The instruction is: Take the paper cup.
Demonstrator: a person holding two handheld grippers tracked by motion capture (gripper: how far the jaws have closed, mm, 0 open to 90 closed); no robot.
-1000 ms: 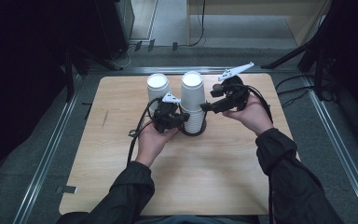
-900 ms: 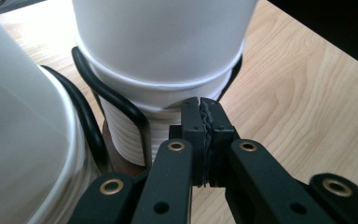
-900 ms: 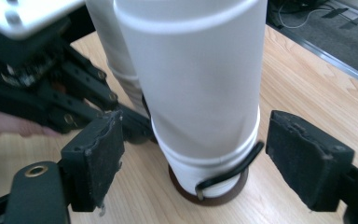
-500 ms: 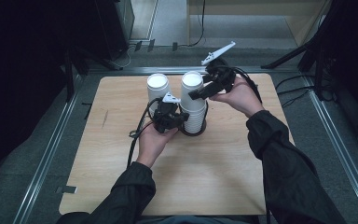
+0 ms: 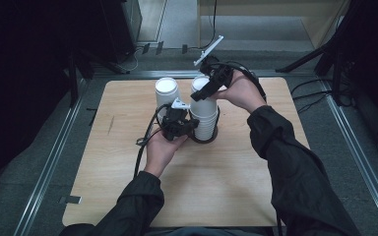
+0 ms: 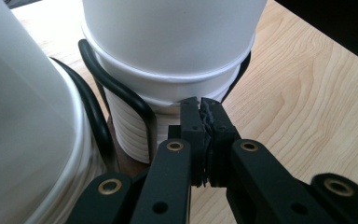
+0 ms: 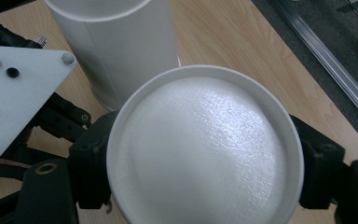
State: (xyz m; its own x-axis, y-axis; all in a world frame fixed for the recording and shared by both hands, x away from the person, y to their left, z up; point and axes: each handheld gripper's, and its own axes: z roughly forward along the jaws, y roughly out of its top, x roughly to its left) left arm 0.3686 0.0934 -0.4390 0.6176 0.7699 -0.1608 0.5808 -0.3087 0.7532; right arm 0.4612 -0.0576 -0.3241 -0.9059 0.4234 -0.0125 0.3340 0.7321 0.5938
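Note:
Two stacks of upside-down white paper cups stand on the wooden table [image 5: 226, 187]: a left stack [image 5: 166, 93] and a right stack [image 5: 205, 120] inside a black wire ring [image 6: 121, 93]. My right gripper [image 5: 203, 94] reaches over the right stack. Its jaws have just been closing on the top cup [image 7: 205, 140], which sits between them with a pad on each side. My left gripper [image 5: 192, 126] is shut, nothing seen between its jaws. Its tips [image 6: 200, 105] rest against a cup rim low on the right stack.
The left stack [image 7: 121, 46] stands close beside the held cup. The left gripper's white plate [image 7: 14, 93] lies just left of it. Metal rails [image 5: 49, 162] run along both table sides, and stand legs [image 5: 315, 54] sit behind the far edge.
My right hand has moved left and up from beside the right stack to over its top, and its jaws now grip the top cup. The left gripper has stayed put.

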